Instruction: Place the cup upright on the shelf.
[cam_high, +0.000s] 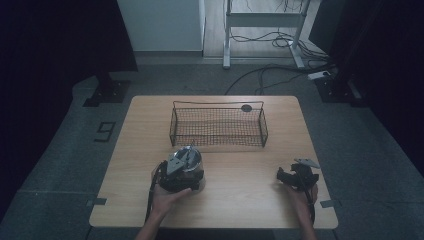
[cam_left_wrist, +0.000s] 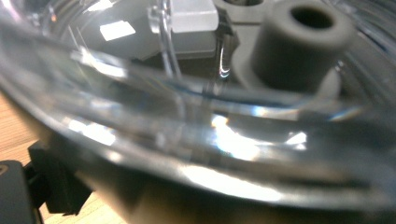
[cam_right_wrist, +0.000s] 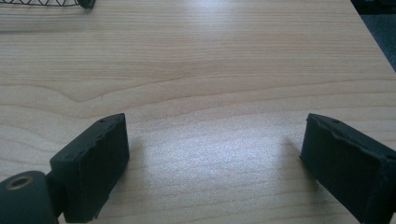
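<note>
A clear plastic bowl (cam_high: 192, 170) is sitting on the wooden table (cam_high: 240, 200), just in front of the wire basket (cam_high: 218, 126) and toward that basket's left end. The bowl is round and see-through, with light glinting off its curved wall. In the left gripper view the bowl (cam_left_wrist: 196, 135) is filling the frame up close, its rim sweeping across as a blurred band. Inside it, a grey cylindrical post (cam_left_wrist: 299, 42) with a hole at the top is standing upright. The left gripper (cam_high: 181, 167) is sitting over the bowl; whether it is gripping cannot be told.
</note>
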